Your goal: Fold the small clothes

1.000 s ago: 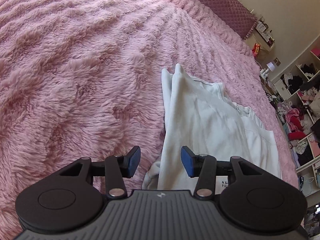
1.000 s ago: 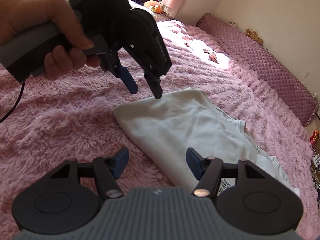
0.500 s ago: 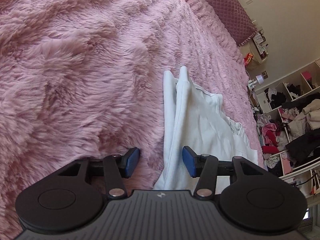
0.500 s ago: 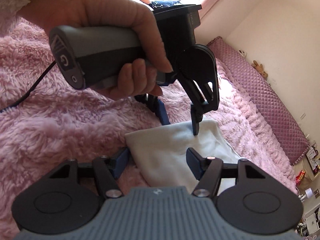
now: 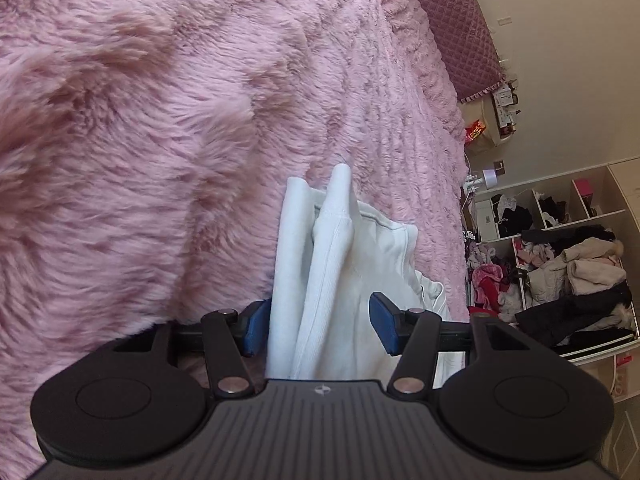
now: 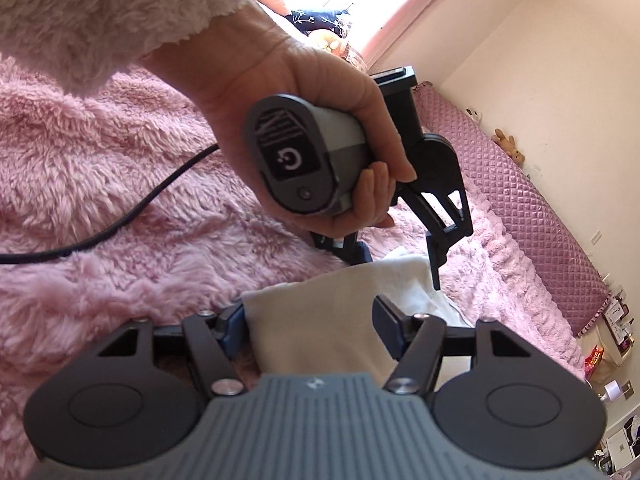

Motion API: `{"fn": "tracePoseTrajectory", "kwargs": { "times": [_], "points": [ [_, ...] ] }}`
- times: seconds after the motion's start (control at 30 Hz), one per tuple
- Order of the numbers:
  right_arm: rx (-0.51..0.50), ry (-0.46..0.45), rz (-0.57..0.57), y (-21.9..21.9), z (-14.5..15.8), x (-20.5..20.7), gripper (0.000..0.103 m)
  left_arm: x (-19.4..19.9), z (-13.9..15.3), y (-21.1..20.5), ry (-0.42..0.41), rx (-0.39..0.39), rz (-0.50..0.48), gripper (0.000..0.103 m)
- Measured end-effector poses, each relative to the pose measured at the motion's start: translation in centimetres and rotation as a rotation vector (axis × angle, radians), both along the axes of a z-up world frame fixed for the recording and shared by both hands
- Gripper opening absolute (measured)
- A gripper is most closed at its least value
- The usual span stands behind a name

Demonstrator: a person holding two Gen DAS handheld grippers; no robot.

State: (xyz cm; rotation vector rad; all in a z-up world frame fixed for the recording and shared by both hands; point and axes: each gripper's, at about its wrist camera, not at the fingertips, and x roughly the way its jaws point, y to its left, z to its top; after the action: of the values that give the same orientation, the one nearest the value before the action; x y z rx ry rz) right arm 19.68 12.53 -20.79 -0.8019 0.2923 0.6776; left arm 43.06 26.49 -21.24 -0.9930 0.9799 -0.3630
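A white garment [image 5: 340, 280] lies folded lengthwise on a fluffy pink blanket [image 5: 160, 120]. My left gripper [image 5: 320, 328] is low over its near end, its jaws opening, with the bunched folds between the blue pads and neither pad pressing. In the right wrist view the garment [image 6: 320, 312] shows a corner between the open fingers of my right gripper [image 6: 308, 326], which do not pinch it. Just beyond, a hand [image 6: 304, 92] holds the left gripper [image 6: 396, 264], its tips at the cloth's far edge.
A quilted purple headboard cushion [image 6: 540, 208] runs along the bed's far side. Open shelves stuffed with clothes [image 5: 560, 272] stand past the bed's edge. A black cable [image 6: 120, 232] trails over the blanket, and a fluffy pink sleeve [image 6: 100, 12] fills the upper left.
The left gripper has dropped toward the garment and rolled, its jaws spreading around the folds. The right gripper has closed in on the garment's corner, its fingers as wide as before.
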Motion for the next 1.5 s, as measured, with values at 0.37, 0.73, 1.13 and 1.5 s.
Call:
{"fn": "tracePoseTrajectory", "kwargs": {
  "times": [0.37, 0.73, 1.13, 1.5],
  "points": [
    [0.031, 0.080, -0.002, -0.1, 0.0, 0.7, 0.028, 1.9, -0.3, -0.8, -0.011, -0.002, 0.011, 0.047],
    [0.132, 0.171, -0.054, -1.7, 2.5, 1.7, 0.007, 0.5, 1.9, -1.2, -0.071, 0.040, 0.045, 0.013],
    [0.292, 0.166, -0.152, -6.0, 7.1, 1.5, 0.005, 1.2, 7.5, -5.0, -0.122, 0.082, 0.011, 0.013],
    [0.419, 0.118, -0.285, -13.1, 10.4, 1.7, 0.005, 1.9, 11.3, -12.8, -0.180, 0.151, -0.041, 0.013]
  ]
}}
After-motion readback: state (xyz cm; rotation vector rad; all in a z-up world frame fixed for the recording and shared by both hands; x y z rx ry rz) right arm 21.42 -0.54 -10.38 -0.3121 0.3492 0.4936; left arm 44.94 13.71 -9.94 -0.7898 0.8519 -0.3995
